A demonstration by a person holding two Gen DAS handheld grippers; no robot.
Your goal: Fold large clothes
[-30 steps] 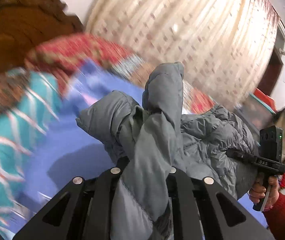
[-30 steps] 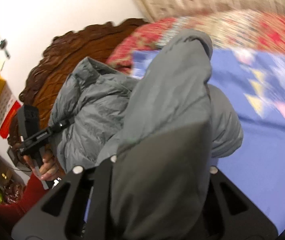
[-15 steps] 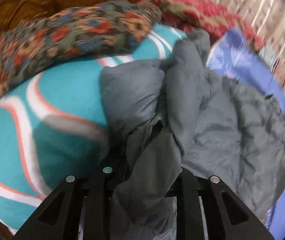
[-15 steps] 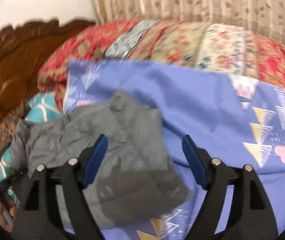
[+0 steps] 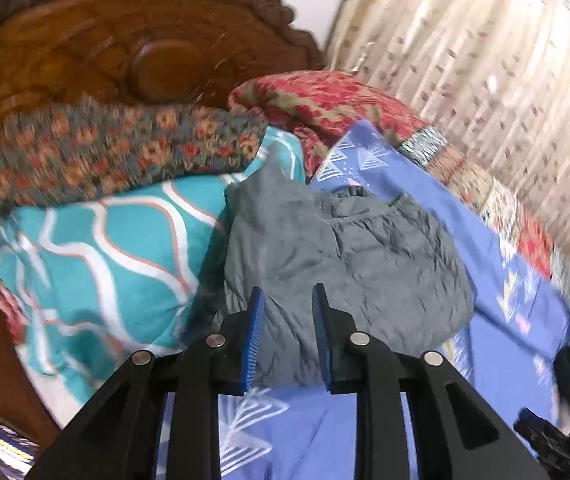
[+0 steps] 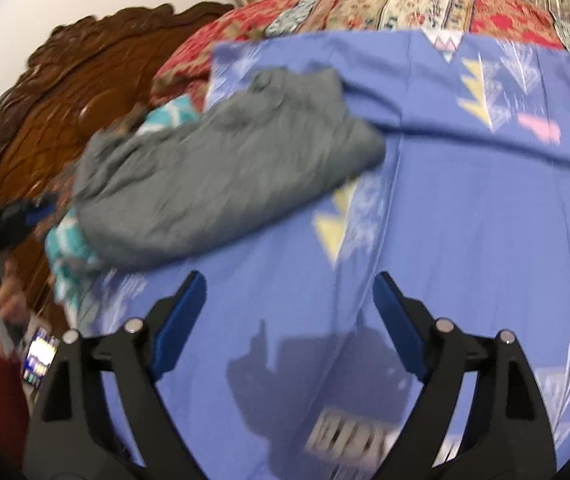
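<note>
A grey padded jacket (image 5: 345, 264) lies folded in a bundle on the blue patterned bedsheet (image 5: 497, 344), its left side against a teal pillow (image 5: 97, 264). It also shows in the right wrist view (image 6: 221, 172). My left gripper (image 5: 287, 300) is open with a narrow gap, its blue-padded jaws just over the jacket's near edge, holding nothing. My right gripper (image 6: 289, 284) is wide open and empty above the bare sheet (image 6: 465, 240), short of the jacket. The left gripper also shows in the right wrist view (image 6: 9, 216), held in a hand.
A carved wooden headboard (image 5: 125, 48) stands behind. A floral pillow (image 5: 125, 156) and a red patchwork quilt (image 5: 325, 104) lie at the head of the bed. A beige curtain (image 5: 485, 80) hangs at right. The right gripper's body (image 5: 553, 440) shows at lower right.
Both grippers let go of the grey jacket, which now lies folded on the bed. The left gripper opened and drew back; the right gripper pulled farther away over the sheet.
</note>
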